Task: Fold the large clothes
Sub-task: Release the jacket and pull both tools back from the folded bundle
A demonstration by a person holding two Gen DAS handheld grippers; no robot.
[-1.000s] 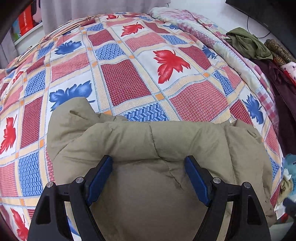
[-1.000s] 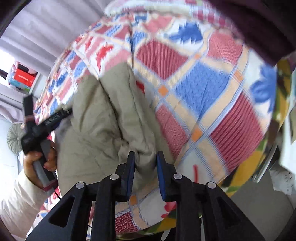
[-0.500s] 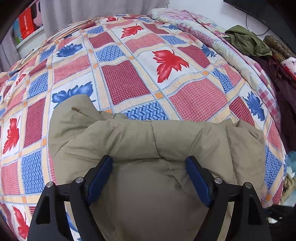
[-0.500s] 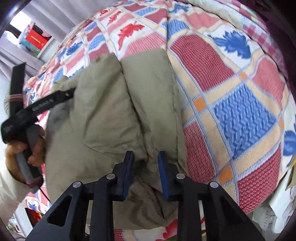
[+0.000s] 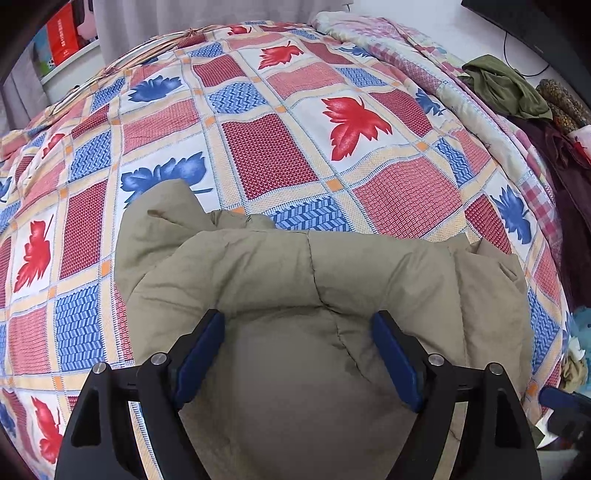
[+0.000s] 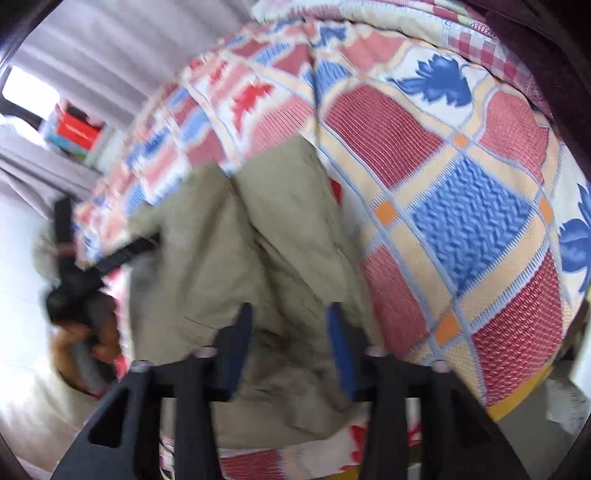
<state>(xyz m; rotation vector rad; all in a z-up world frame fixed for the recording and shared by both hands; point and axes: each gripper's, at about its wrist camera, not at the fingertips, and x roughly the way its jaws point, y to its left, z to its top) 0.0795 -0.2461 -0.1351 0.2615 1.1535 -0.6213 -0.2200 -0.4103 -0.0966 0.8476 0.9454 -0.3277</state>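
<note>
A bedspread (image 5: pixel 280 155) checked in red, blue and cream, printed with red and blue leaves, covers the bed and fills most of both views. On its near part lies the khaki padded coat (image 5: pixel 314 280), bunched and partly folded. In the left wrist view its long axis runs side to side across the frame, with a folded padded edge facing the far end of the bed and a loose flap sticking up at the left. Its near part is cut off by the bottom of the frame.

A heap of other clothes (image 5: pixel 517 88), olive and dark maroon, sits at the bed's far right edge. A red box (image 5: pixel 64 33) on a shelf carries lettering too small to read.

The left gripper (image 5: pixel 297 343) is spread wide over the coat, its blue pads apart and nothing pinched between them. The right gripper (image 6: pixel 290 328) is also parted, with coat fabric lying between the fingers; the blurred view leaves contact unclear. The person's left hand (image 6: pixel 85 339) shows only as a smear there.
</note>
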